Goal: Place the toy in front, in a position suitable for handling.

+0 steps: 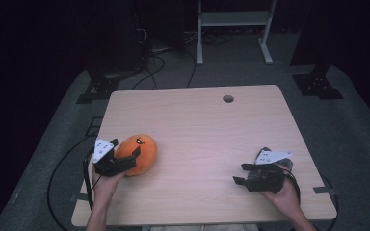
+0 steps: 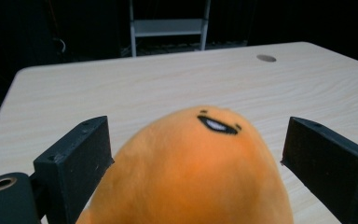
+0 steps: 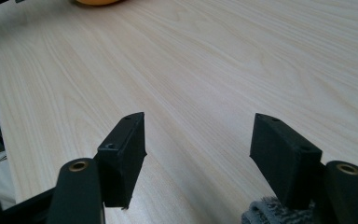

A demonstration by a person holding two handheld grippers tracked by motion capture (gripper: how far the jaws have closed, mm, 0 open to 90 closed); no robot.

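Note:
An orange egg-shaped plush toy point(image 1: 143, 150) with a small black smiling face lies near the left front of the light wooden table point(image 1: 207, 125). My left gripper point(image 1: 124, 148) is open, one jaw on each side of the plush toy point(image 2: 191, 172). In the left gripper view the left jaw is close against the toy and the right jaw stands a little apart. My right gripper point(image 1: 239, 173) rests low over the table at the front right, open, with nothing between its fingers point(image 3: 126, 149). The plush toy's point(image 3: 95, 2) edge peeks in at the top of the right gripper view.
A round cable hole point(image 1: 228, 98) sits near the table's far edge. Beyond the table are a white metal frame point(image 1: 233, 19), dark stands and cables on grey floor. Bare tabletop point(image 3: 205, 60) lies between the two grippers.

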